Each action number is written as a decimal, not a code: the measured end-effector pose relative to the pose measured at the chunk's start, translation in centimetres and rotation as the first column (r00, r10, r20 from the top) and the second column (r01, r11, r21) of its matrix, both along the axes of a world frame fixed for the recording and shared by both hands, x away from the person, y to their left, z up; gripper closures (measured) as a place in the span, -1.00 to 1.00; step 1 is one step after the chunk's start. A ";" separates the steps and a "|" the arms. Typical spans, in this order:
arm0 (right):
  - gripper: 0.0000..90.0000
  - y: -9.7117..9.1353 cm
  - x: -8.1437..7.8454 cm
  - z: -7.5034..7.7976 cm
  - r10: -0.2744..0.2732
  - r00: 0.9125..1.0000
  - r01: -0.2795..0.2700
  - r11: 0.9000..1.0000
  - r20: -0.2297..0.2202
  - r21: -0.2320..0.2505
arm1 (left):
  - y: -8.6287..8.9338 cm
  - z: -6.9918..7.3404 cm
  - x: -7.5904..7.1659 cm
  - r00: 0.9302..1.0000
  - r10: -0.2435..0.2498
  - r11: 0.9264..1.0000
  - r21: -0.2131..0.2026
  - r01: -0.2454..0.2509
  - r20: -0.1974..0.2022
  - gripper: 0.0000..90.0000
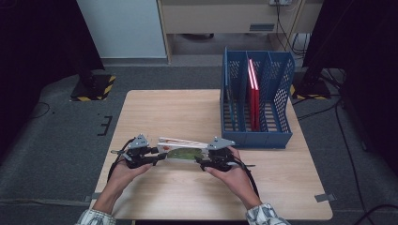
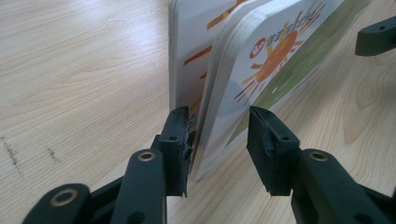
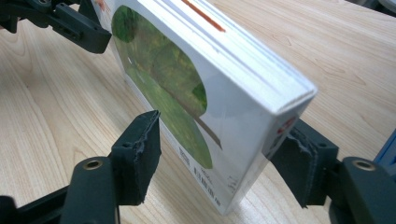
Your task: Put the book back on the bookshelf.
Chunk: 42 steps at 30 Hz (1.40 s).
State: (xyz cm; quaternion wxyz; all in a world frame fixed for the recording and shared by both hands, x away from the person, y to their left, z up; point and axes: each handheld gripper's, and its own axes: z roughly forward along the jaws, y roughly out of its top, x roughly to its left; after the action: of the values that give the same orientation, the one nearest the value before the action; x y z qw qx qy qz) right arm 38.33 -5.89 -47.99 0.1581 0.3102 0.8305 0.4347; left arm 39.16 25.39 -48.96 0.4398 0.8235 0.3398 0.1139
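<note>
- Nearest in the high view: two hands at the desk's (image 1: 187, 112) front edge, with the left gripper (image 1: 159, 157) and right gripper (image 1: 202, 159) at either end of a board book (image 1: 183, 151).
- Stood the book on its long edge, long axis running along the front edge and the far end tilted slightly toward the right back corner.
- Noted, well apart by the right edge, a blue file rack (image 1: 256, 108) holding red books (image 1: 254, 93).
- Left gripper view: found the jaws clamped across the book's near end, one pad (image 2: 177, 135) flat on the back cover, with the pages fanning a little above the grip.
- Right gripper view: found the jaws apart around the spine end, the near pad (image 3: 142, 149) seemingly just off the green cover and the far pad (image 3: 299, 168) at the spine corner.
- Judged the book stiff, thick-paged, fairly light and glossy, so likely slippery.
- Judged the spine end the best hold, pads flat on both covers, since the open end splays.
</note>
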 end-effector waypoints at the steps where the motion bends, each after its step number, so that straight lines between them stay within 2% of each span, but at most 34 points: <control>1: -0.27 0.0 0.1 0.1 0.007 1.000 -0.007 1.000 -0.002 -0.001 | 0.0 0.0 0.0 1.000 0.000 1.000 0.000 0.000 0.000 0.30; 12: -0.46 0.2 0.6 1.0 0.032 0.999 -0.032 0.999 0.000 0.002 | 0.1 -0.3 -0.1 1.000 0.006 1.000 0.008 -0.006 -0.009 0.21; 16: -0.47 0.2 0.8 1.3 0.042 0.999 -0.042 0.999 -0.003 0.004 | 0.1 -0.4 -0.1 1.000 0.008 1.000 0.013 -0.008 -0.012 0.18; 23: -0.44 0.3 1.1 1.6 0.054 0.998 -0.054 0.999 -0.018 -0.003 | 0.1 -0.4 -0.1 1.000 0.011 1.000 0.013 -0.011 -0.016 0.16; 27: -0.43 0.5 1.2 1.9 0.066 0.998 -0.066 0.998 -0.012 -0.009 | 0.0 -0.5 0.0 1.000 0.013 1.000 0.021 -0.012 -0.019 0.05; 32: -0.41 0.6 1.5 2.4 0.081 0.997 -0.082 0.997 -0.011 -0.011 | 0.0 -0.5 -0.1 1.000 0.017 1.000 0.024 -0.016 -0.016 0.03; 42: -0.21 1.1 2.0 3.0 0.111 0.994 -0.112 0.994 -0.011 -0.015 | 0.3 -0.5 0.0 0.999 0.037 0.999 0.019 -0.037 -0.012 0.03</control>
State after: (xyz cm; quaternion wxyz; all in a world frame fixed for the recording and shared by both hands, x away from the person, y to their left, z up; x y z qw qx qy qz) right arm 40.35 -4.74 -44.99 0.1317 0.2644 0.8508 0.4346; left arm 39.12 25.65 -49.51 0.4278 0.8218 0.3566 0.1201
